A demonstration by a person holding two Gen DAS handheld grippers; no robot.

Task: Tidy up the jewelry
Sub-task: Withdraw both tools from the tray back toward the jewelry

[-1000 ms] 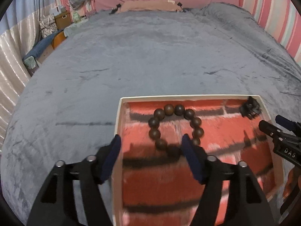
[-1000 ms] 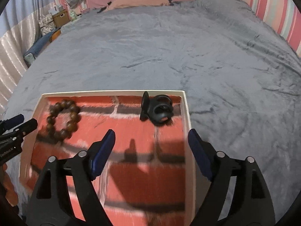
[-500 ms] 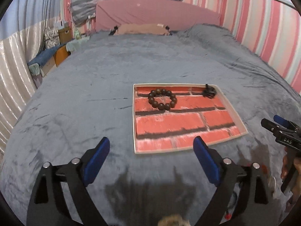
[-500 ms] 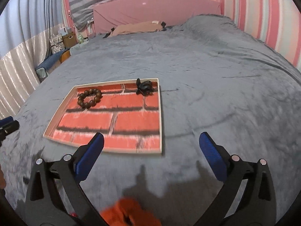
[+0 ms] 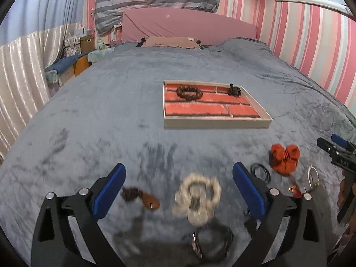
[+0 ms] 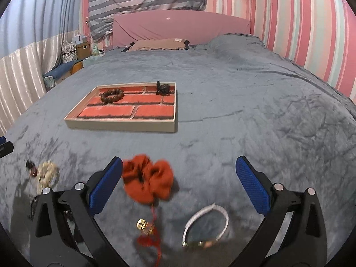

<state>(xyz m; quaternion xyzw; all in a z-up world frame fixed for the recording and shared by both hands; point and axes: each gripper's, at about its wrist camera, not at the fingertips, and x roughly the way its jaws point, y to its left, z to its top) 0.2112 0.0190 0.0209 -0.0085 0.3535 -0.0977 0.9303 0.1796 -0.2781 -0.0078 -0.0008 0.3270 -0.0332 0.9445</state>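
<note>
A brick-patterned tray [image 5: 213,123] sits mid-bed, holding a dark wooden bead bracelet [image 5: 189,92] and a black hair clip [image 5: 234,91]. My left gripper [image 5: 179,171] hangs above the near bedspread, its jaws opening, with nothing gripped; a cream beaded bracelet [image 5: 197,197] lies below between the fingers. My right gripper [image 6: 179,164] stands open and empty over an orange scrunchie [image 6: 149,181] and a white bangle [image 6: 207,224]. The tray [image 6: 122,125] is farther back on the left in the right wrist view.
More loose pieces lie on the grey bedspread: a brown pendant string [image 5: 142,198], black hair ties [image 5: 260,171], a dark watch strap [image 5: 211,240], and a red cord with a gold charm [image 6: 146,229]. A pink headboard and striped walls stand beyond.
Both grippers have pulled back from over the tray toward the near end of the bed and opened wider. The bead bracelet and black clip stay in the tray. Loose jewelry has come into view.
</note>
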